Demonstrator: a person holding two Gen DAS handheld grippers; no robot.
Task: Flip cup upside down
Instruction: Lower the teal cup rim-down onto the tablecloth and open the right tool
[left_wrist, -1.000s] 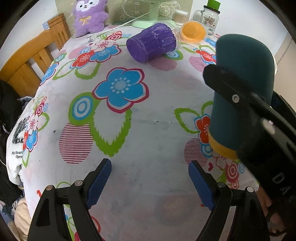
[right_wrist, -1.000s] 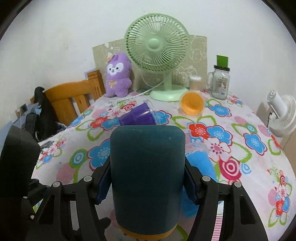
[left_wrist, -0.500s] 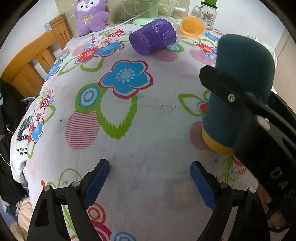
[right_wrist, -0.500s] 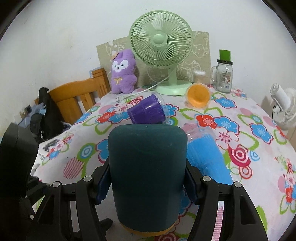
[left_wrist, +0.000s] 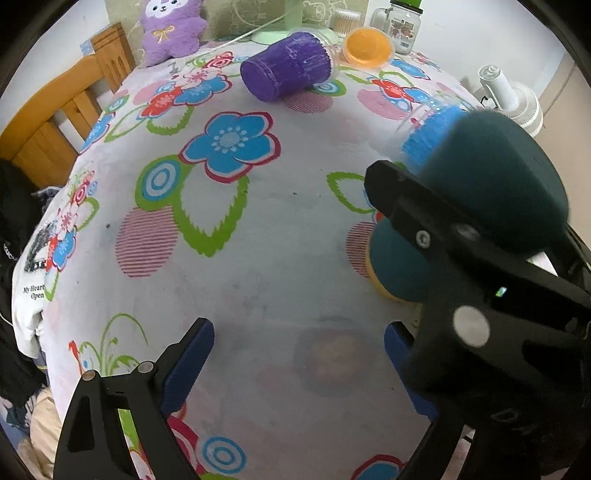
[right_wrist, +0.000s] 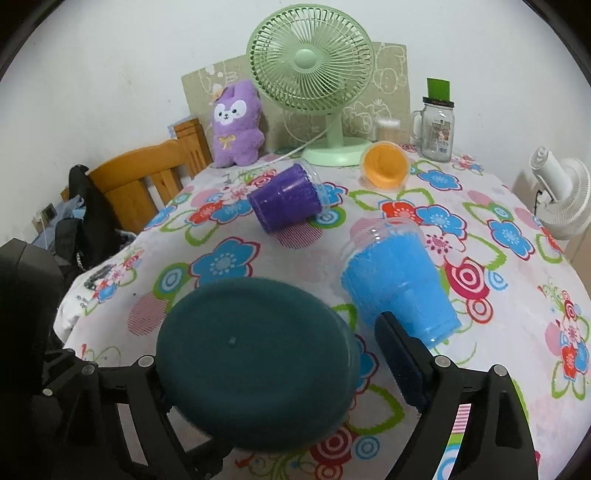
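Note:
A dark teal cup (right_wrist: 255, 358) with a yellow rim stands upside down on the flowered tablecloth; its flat base faces my right wrist camera. It also shows at the right of the left wrist view (left_wrist: 480, 206), partly behind the right gripper's black arm. My right gripper (right_wrist: 273, 369) has its jaws spread; the right blue pad (right_wrist: 399, 354) stands clear of the cup, the left pad is hidden behind it. My left gripper (left_wrist: 299, 354) is open and empty, low over the tablecloth, left of the cup.
A blue cup (right_wrist: 399, 280), a purple cup (right_wrist: 284, 201) and an orange cup (right_wrist: 384, 166) lie on their sides on the table (left_wrist: 258, 266). A green fan (right_wrist: 314, 92), plush toy (right_wrist: 236, 125) and glass jar (right_wrist: 437, 129) stand at the back. A wooden chair (right_wrist: 140, 177) is left.
The right gripper lowered the teal cup rim-down onto the cloth, spread its jaws off it and pulled back and up. The left gripper barely moved.

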